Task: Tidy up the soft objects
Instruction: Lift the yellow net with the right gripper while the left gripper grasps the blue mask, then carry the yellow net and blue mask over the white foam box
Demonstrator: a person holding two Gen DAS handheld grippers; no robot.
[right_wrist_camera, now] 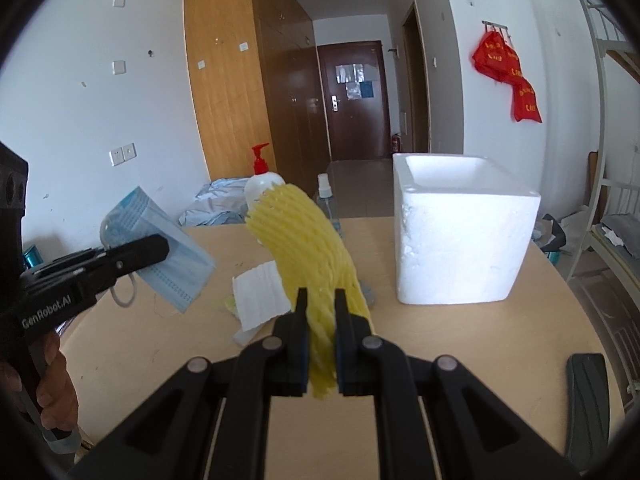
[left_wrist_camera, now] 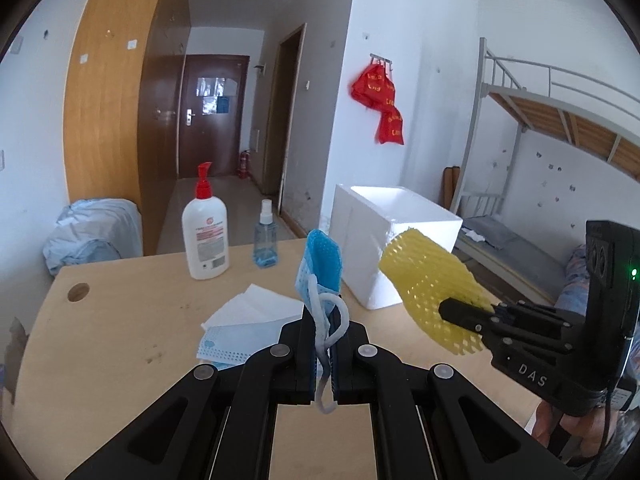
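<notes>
Wooden table (left_wrist_camera: 120,320); left fingers (left_wrist_camera: 316,332) clamping blue mask (left_wrist_camera: 320,264), right fingers (right_wrist_camera: 304,308) clamping yellow foam net (right_wrist_camera: 304,240)

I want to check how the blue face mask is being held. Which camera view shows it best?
The right wrist view: the whole blue face mask shows flat-on, lifted above the table, pinched in the left tongs with an ear loop dangling. The left wrist view shows it edge-on, with the loops bunched between the shut tongs.
</notes>
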